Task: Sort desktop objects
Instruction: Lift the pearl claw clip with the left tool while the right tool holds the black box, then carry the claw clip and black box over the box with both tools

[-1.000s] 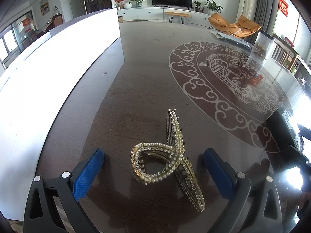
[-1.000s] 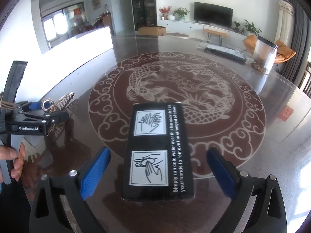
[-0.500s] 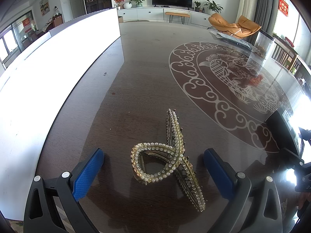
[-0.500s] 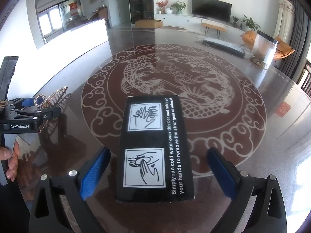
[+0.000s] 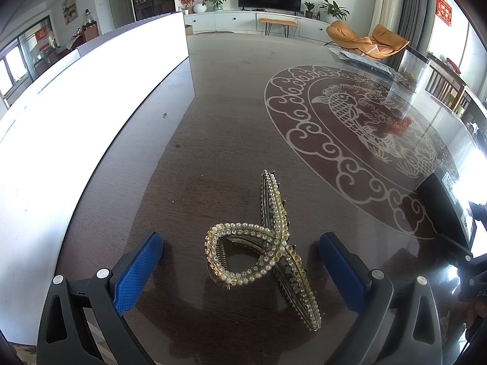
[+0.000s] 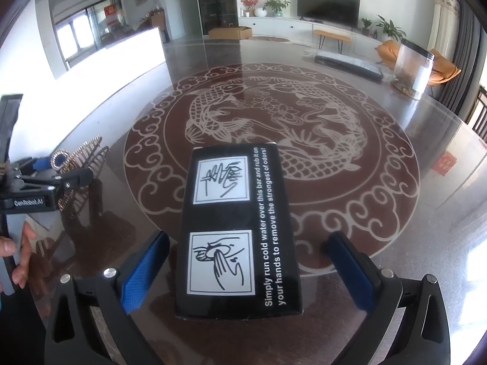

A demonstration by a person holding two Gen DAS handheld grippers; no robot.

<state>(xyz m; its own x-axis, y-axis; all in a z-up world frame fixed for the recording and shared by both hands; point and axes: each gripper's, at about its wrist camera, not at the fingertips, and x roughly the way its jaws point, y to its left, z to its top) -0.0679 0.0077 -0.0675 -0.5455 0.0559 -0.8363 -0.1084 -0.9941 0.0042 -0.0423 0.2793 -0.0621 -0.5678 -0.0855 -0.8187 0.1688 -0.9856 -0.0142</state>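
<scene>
Both claws wide open, holding nothing — left gripper (image 5: 240, 270) straddles the clip (image 5: 261, 252) lower center, right gripper (image 6: 246, 270) the box (image 6: 240, 237). Beaded clip could skid sideways on that glossy table (image 5: 213, 121) if pinched off-center.

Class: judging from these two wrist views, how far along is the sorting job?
Done: nothing looks sorted. In hand: nothing gripped; the left gripper is open around the pearl hair clip, and the right gripper is open around the black box. Left: gripping, moving and placing both, which lie on the table.

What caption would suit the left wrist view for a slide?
Open left gripper straddling a pearl hair clip on the dark table, fingers apart from it.
</scene>
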